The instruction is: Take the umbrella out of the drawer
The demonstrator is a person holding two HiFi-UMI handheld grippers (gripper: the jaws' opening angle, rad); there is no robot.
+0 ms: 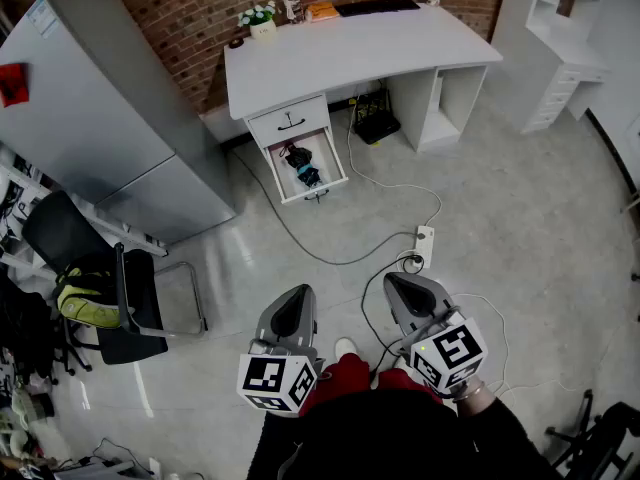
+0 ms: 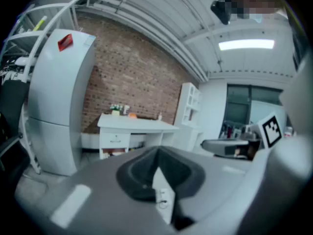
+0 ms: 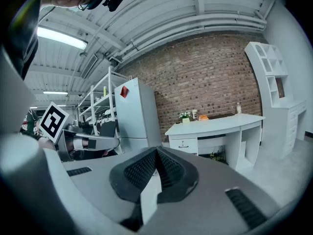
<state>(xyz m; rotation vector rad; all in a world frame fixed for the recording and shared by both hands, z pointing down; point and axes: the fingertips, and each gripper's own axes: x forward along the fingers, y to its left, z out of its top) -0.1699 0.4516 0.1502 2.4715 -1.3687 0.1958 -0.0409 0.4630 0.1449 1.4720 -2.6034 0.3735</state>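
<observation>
In the head view, my left gripper (image 1: 296, 294) and right gripper (image 1: 398, 282) sit low in the frame above the pale grey floor (image 1: 500, 218). Both are well apart from the white curved bench (image 1: 400, 43) at the top. Below its front edge, the open white drawer (image 1: 335, 158) holds the dark folded umbrella (image 1: 303, 166) with a blue patch. In the left gripper view, my jaws are pressed together with nothing between them. In the right gripper view, my jaws also meet, empty, and the bench is right of centre.
</observation>
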